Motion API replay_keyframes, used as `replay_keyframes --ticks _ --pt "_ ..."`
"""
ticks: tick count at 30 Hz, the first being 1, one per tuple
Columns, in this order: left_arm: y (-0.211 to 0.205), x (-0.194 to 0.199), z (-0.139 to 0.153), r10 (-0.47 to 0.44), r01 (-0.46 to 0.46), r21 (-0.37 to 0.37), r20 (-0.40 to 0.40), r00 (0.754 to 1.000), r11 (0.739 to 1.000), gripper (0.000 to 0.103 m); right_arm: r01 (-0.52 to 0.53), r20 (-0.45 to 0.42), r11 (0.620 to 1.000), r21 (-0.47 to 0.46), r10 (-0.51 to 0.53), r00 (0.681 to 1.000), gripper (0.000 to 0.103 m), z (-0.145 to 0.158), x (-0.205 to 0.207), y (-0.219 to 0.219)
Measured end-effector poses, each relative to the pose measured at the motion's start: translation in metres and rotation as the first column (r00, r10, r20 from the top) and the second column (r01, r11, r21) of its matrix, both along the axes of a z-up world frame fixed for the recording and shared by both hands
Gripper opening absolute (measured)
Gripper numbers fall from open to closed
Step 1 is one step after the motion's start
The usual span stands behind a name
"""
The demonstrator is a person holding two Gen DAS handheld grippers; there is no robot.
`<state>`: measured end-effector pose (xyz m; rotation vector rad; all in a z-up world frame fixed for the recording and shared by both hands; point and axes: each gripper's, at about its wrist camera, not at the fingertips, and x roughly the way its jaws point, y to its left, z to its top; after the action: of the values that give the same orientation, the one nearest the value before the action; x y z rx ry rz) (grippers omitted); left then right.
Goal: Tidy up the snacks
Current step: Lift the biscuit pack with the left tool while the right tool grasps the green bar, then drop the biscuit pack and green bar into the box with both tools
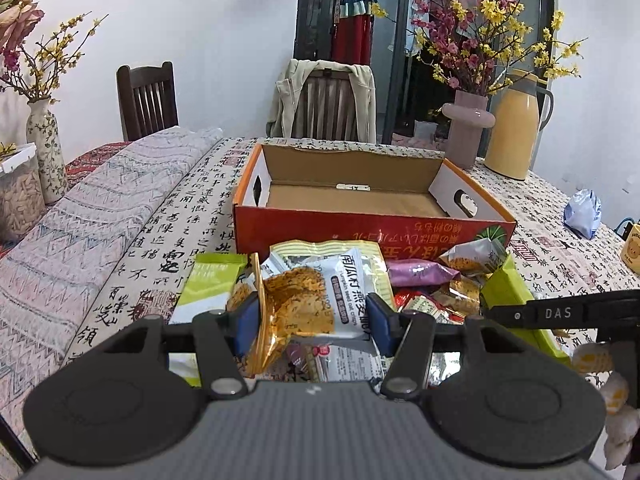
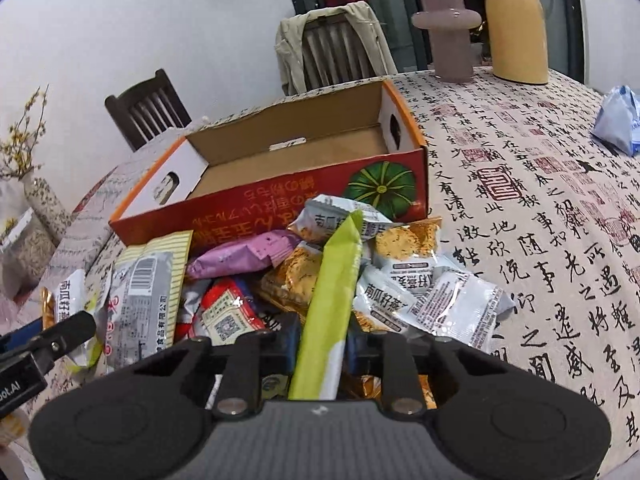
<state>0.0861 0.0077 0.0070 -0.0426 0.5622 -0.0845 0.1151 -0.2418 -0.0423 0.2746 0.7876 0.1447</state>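
Holding a snack each, both tools sit low over the pile at the near edge of the bench [image 2: 520,208]. The left tool [image 1: 312,320] has its blue pads pressed on a grey and orange oat crisp pack [image 1: 316,300], one pad on each side, so the pack is pinched and held up a little. The right tool [image 2: 320,344] is squeezed almost closed on a long green pack [image 2: 332,288], which sticks up and leans away between the pads.

Under and around them lies the snack pile [image 2: 280,280]. It has more oat crisp packs, a purple pack [image 2: 244,258], a red and white pack [image 2: 224,312] and a big yellow striped bag [image 2: 148,296], all jumbled and touching.

Just behind the pile, touching it, stands the red cardboard box [image 1: 360,232]. It is open on top, with nothing on its brown floor but a small white label [image 1: 354,187]. A green pumpkin picture [image 2: 380,188] is on its front.

Farther back on the bench are a pink vase [image 1: 466,128] with flowers and a yellow jug [image 1: 514,128] side by side. A blue and white bag [image 1: 584,212] lies off to the right, well apart.

Past the bench stand two dark chairs, one with a pale jacket [image 1: 324,96] hung over it.
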Motion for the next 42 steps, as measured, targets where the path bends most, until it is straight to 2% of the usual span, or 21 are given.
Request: replay_keyframes --ticks 9,20,29,42 --pt "0.000 0.007 0.010 -0.007 0.007 0.004 0.014 1.000 1.000 0.056 0.009 0.068 0.998 0.061 -0.013 0.998 0.019 0.011 -0.010 -0.012" --pt "-0.008 0.034 0.032 -0.019 0.018 0.025 0.041 0.999 1.000 0.056 0.000 0.193 0.995 0.102 -0.019 0.981 0.019 0.050 -0.002 -0.020" --pt "-0.013 0.078 0.054 0.000 -0.003 0.045 0.061 0.998 0.999 0.056 0.014 0.244 0.994 0.104 -0.040 0.969 0.019 0.072 0.050 -0.025" --pt "-0.014 0.179 0.059 0.070 -0.070 0.079 0.001 0.998 0.994 0.056 0.023 0.225 0.997 0.075 -0.039 0.974 0.019 0.084 0.155 -0.018"
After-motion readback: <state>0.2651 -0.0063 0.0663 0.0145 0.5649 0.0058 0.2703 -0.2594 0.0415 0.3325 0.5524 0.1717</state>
